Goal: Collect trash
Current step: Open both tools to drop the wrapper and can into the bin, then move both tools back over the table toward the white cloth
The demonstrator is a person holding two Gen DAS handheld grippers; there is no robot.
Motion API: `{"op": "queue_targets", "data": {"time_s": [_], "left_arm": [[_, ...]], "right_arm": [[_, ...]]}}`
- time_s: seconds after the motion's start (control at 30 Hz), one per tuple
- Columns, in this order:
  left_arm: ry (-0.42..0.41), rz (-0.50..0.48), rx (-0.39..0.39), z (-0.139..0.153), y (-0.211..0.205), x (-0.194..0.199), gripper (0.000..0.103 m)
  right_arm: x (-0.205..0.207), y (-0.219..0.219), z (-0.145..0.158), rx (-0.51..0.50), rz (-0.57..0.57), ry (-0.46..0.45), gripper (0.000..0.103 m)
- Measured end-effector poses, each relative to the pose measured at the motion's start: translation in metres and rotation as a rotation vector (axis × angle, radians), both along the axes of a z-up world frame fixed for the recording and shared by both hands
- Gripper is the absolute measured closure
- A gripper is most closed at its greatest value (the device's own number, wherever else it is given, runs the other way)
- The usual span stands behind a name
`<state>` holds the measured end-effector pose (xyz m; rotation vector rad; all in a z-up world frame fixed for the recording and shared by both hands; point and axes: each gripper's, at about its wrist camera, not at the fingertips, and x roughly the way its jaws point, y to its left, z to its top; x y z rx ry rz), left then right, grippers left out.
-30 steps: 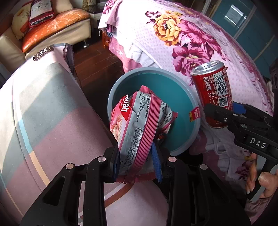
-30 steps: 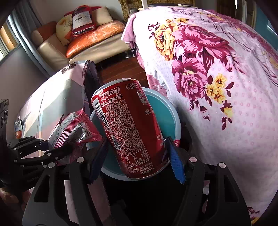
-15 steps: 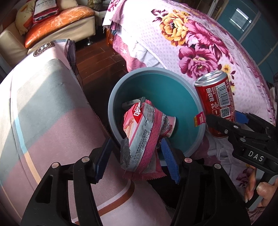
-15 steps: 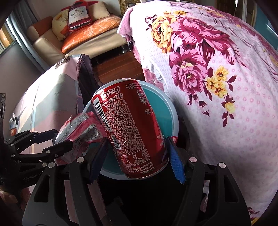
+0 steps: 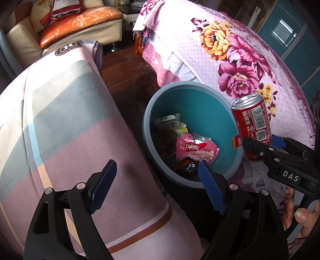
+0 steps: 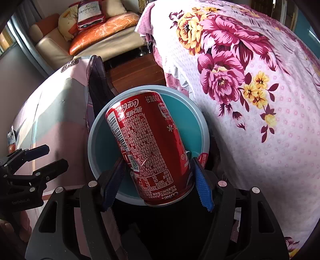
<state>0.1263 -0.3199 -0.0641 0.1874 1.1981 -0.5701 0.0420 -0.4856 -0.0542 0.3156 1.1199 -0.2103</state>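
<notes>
The teal trash bin [image 5: 210, 112] stood on the dark wooden floor [image 5: 128, 66], wedged between a pastel striped blanket [image 5: 66, 124] on one side and the floral bedspread [image 5: 236, 66] on the other. Inside the bin, the pink Nabati wafer wrapper [image 5: 195, 150] lay on top of other rubbish: a white carton [image 5: 167, 121] toward the far wall and a dark crumpled wrapper [image 5: 187, 166] at the near wall.

The left gripper [image 5: 157, 179] hung over the bin's near rim, partly over the blanket; its jaws had just been opening and stood wide apart with nothing between them, the wrapper lying loose below.

The right gripper [image 6: 159, 181] held its jaws clamped on the red Coca-Cola can [image 6: 148, 144], gripping it near the base, the can tilted with its top leaning away over the bin's mouth. In the right wrist view the can hid most of the bin's interior. A hand [image 5: 302, 216] showed at the right gripper's handle.

Beyond the bin, past the strip of floor, stood a beige sofa [image 6: 50, 44] with an orange cushion [image 6: 104, 28] and a red Hennessy bag [image 6: 90, 12] on it.
</notes>
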Motion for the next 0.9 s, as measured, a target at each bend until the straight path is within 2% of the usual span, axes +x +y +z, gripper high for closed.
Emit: {"op": "queue_targets", "data": {"time_s": [0.3, 0.5, 0.57, 0.9], "left_arm": [[0.009, 0.047, -0.029, 0.001, 0.021, 0.005, 0.017], [0.007, 0.039, -0.030, 0.001, 0.026, 0.004, 0.016], [0.011, 0.036, -0.034, 0.000, 0.027, 0.003, 0.015], [0.010, 0.036, -0.049, 0.005, 0.044, -0.002, 0.014]], "right_arm": [[0.009, 0.007, -0.004, -0.013, 0.003, 0.027, 0.039], [0.012, 0.009, -0.006, -0.022, -0.008, 0.046, 0.038], [0.012, 0.008, -0.006, -0.019, -0.016, 0.051, 0.031], [0.011, 0.021, 0.006, -0.043, -0.017, 0.056, 0.025]]}}
